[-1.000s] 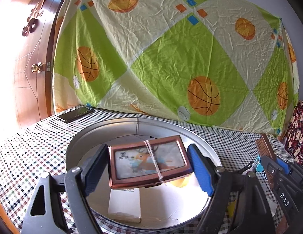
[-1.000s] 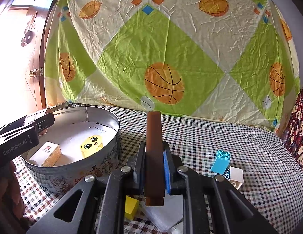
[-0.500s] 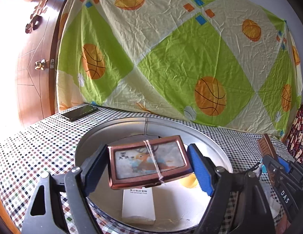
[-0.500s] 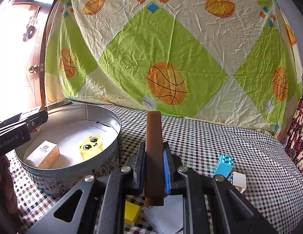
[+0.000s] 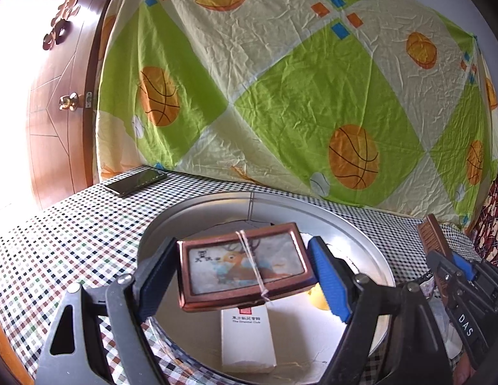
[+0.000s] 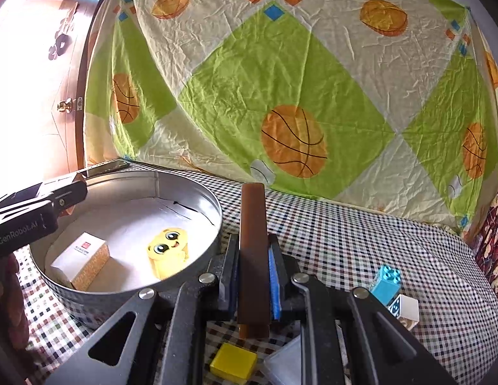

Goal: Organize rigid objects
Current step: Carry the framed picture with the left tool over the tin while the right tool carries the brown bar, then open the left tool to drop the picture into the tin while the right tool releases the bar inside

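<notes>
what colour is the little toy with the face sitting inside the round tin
Yellow. The toy lies in the tin, clearest in the right wrist view.

Bright sun pours in by the door [image 5: 40, 102] on my left and washes that side white, the sheet [image 6: 281, 80] glows, the tin [image 5: 361, 234] shines, my pictures bend round with dark corners, and things stay sharp.

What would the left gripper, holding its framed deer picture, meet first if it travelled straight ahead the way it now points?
Probably the far inner wall of the round tin: the left gripper points slightly downward over the tin's opening. Depth is uncertain, so it might pass over the rim.
</notes>
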`<state>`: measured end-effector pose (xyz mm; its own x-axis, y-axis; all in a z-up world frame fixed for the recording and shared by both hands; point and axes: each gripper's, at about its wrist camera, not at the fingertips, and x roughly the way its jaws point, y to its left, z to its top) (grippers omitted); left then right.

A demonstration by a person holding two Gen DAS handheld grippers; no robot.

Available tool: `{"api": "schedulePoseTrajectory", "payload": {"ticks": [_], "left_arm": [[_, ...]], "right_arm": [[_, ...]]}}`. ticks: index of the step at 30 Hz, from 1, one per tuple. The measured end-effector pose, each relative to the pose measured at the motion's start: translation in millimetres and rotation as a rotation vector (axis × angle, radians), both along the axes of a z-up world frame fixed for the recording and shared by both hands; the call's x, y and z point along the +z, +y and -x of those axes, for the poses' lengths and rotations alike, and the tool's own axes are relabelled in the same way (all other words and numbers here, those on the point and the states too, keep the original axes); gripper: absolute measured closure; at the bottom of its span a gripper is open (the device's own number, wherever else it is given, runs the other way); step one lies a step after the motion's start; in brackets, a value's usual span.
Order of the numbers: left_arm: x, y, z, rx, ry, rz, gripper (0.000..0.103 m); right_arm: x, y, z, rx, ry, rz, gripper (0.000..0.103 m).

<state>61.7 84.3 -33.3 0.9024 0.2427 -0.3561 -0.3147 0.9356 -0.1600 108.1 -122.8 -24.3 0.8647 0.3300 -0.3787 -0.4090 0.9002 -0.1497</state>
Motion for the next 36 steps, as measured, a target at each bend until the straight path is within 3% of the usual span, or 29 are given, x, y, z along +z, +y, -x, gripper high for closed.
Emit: {"api": "schedulePoseTrajectory", "payload": {"ticks": [7,12,26,27,29,30,34,36], "left_arm": [[7,16,-5,-0.007,0.018,0.014,0.021],[1,28,-20,-0.031,0.080,0.041,0.021],[-3,41,-45,0.001,0.175,-0.061,0.020],[-2,41,-44,0.012,0.172,-0.068,0.015],[0,43,-39,0.041,0.154,-0.073,0.004],[0,43,-35,0.052,0.145,-0.076,0.000],[4,38,-25,0.058,0.121,-0.089,0.000],[5,35,-18,0.055,0.112,-0.085,0.000]], "right_arm": [[14,28,-9,0.095,0.054,-0.038,0.086],[10,52,-22,0.149,0.112,-0.024,0.086],[-17,102,-40,0.216,0.245,-0.004,0.084],[-18,102,-40,0.209,0.248,-0.006,0.082],[-17,97,-37,0.199,0.241,-0.028,0.066],[-15,93,-35,0.199,0.239,-0.043,0.062],[-8,79,-25,0.167,0.199,-0.073,0.038],[-5,72,-21,0.160,0.184,-0.077,0.036]]}}
